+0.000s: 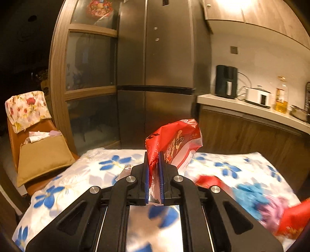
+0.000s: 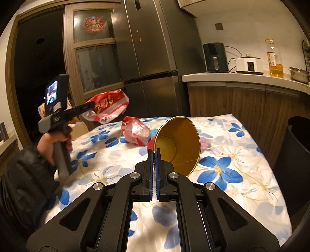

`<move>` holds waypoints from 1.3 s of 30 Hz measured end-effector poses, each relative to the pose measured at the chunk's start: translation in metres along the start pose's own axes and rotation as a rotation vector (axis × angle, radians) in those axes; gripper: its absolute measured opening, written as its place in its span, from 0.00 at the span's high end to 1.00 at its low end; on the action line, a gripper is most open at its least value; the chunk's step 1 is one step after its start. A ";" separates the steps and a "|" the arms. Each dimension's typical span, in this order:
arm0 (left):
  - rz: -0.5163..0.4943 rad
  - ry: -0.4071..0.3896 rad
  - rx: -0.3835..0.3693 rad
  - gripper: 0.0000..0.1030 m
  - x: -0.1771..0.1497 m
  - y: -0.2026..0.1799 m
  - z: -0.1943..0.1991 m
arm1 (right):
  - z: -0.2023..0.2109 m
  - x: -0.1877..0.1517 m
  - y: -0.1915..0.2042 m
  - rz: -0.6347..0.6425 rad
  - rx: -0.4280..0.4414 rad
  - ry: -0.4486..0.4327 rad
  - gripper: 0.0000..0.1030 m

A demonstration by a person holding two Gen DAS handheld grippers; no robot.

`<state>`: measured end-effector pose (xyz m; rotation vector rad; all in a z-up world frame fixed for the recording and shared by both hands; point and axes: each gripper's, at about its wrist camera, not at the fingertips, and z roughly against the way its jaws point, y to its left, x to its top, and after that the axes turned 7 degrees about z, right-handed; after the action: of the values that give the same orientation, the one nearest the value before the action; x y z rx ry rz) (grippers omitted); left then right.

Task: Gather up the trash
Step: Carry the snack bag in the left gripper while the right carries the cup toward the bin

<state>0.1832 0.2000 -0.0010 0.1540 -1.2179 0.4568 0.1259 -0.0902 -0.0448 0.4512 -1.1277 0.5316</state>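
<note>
Left wrist: jaws pinch red bag (image 1: 174, 143); right's apparently clamp cup rim (image 2: 178, 143).

Warm, dim indoor light comes from a glaring lamp (image 1: 235, 5) under the cabinets. The doorway (image 2: 38, 58) lies black. Fisheye bending curves the fridge (image 1: 155, 58) and darkens corners. Trash (image 1: 271, 199) at the left view's right edge smears with motion blur.

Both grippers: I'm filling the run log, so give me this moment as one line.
left gripper: shut on red snack bag, lifted off table | right gripper: shut on paper cup rim | bin: right of table
</note>
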 end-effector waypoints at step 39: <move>-0.129 0.114 -0.640 0.92 -0.066 -0.335 0.114 | 0.157 0.011 -0.193 -0.140 -0.560 -0.184 0.98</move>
<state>0.2064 -0.1583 0.0202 -0.3357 -1.1797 -0.0499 0.1342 -0.3333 0.0088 0.0889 -1.3501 0.0387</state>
